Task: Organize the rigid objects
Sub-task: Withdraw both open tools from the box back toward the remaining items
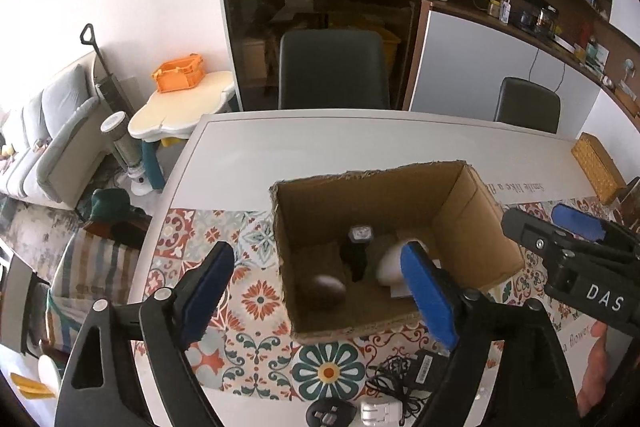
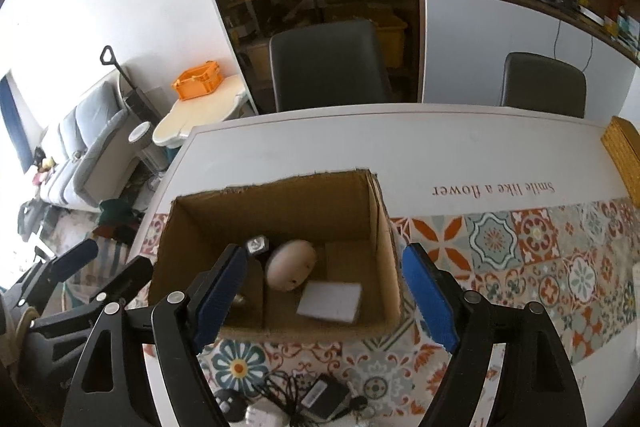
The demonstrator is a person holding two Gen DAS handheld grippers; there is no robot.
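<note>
Right wrist: white egg-shaped object [image 2: 291, 265] lies tilted in cardboard box [image 2: 280, 203].

The cardboard box [image 2: 280, 211] is raw brown corrugated paperboard, matt, with rough torn top edges. Inside it, the egg-shaped object [image 2: 291, 265] looks like smooth satin white plastic, and the flat pad [image 2: 330, 301] is matt white. The worktop [image 2: 460, 151] is smooth and slightly glossy white, overlaid with a printed tile-pattern mat [image 2: 532, 259]. Each hand-held gripper, left [image 1: 320, 291] and right [image 2: 326, 291], has matt black plastic arms, shiny metal rivets and finely textured blue pads [image 2: 430, 301]
</note>
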